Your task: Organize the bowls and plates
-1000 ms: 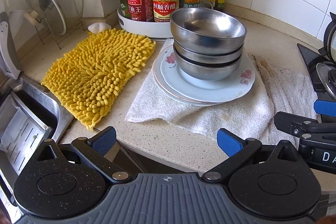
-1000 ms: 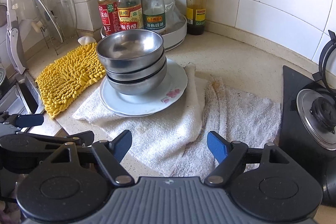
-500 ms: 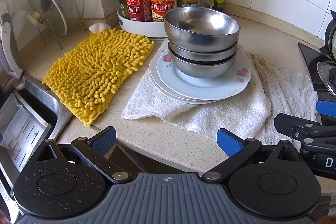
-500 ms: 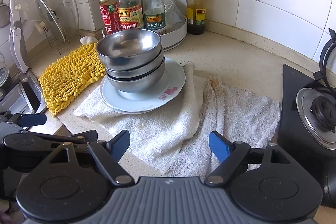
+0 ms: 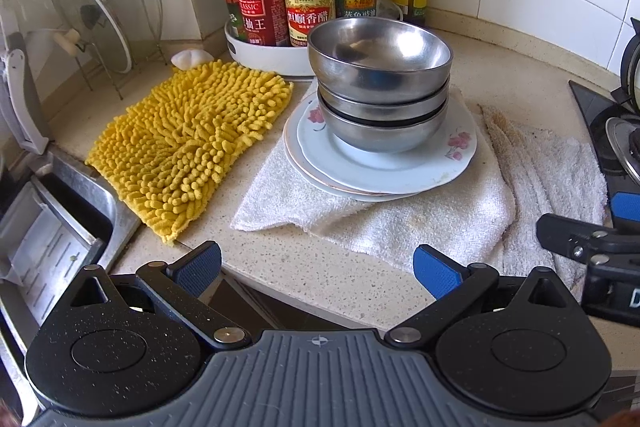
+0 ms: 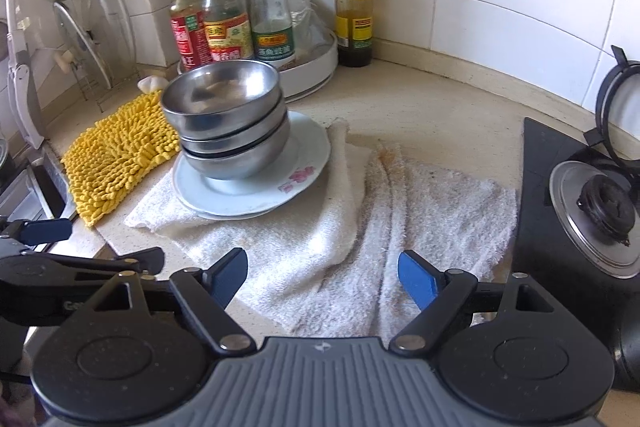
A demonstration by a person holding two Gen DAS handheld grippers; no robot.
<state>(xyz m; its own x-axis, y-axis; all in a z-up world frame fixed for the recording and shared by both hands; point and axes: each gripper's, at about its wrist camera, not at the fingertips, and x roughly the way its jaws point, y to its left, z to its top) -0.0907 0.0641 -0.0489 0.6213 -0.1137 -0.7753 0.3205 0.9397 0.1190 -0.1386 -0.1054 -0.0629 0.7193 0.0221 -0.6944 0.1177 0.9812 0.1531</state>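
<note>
Steel bowls (image 5: 380,87) (stacked on plates (image 5: 384,167)) sit beyond both gaping tongs (image 5: 316,267).

Speckled beige tabletop (image 5: 328,279), white towel (image 5: 420,219) spread across it, yellow chenille mat (image 5: 188,143) beside, white bottle tray (image 5: 276,57) behind

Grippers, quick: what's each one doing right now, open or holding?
Left gripper: open, holding nothing.
Right gripper: open, holding nothing.

Bowls (image 5: 380,83) on plates (image 5: 384,167) on towel (image 5: 400,219)
</note>
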